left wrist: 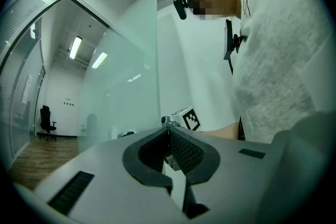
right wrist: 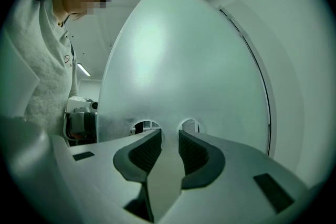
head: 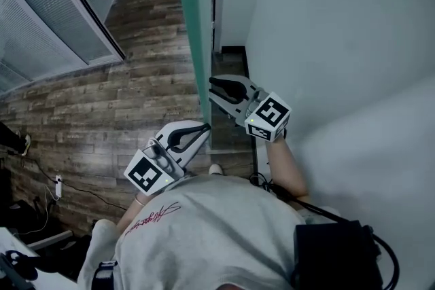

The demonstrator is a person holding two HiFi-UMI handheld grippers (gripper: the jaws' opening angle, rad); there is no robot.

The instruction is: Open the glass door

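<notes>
The glass door [head: 197, 24] shows edge-on as a green strip that runs down the middle of the head view. My left gripper [head: 204, 129] is shut and empty, its tips at the door's lower edge on the left side. My right gripper [head: 213, 88] stands open on the other side, close to the glass. In the right gripper view the open jaws [right wrist: 169, 134] face the frosted door [right wrist: 178, 71], which has two round holes [right wrist: 190, 125] just beyond the tips. In the left gripper view the shut jaws [left wrist: 168, 131] point past the door [left wrist: 121, 86] toward the right gripper's marker cube [left wrist: 186, 118].
A white wall [head: 340, 44] stands close on the right. Wood floor [head: 102, 105] lies on the left, with glass partitions and blinds [head: 47, 10] beyond it. A power strip and cable [head: 58, 183] lie at lower left. An office chair [left wrist: 47, 120] stands far off.
</notes>
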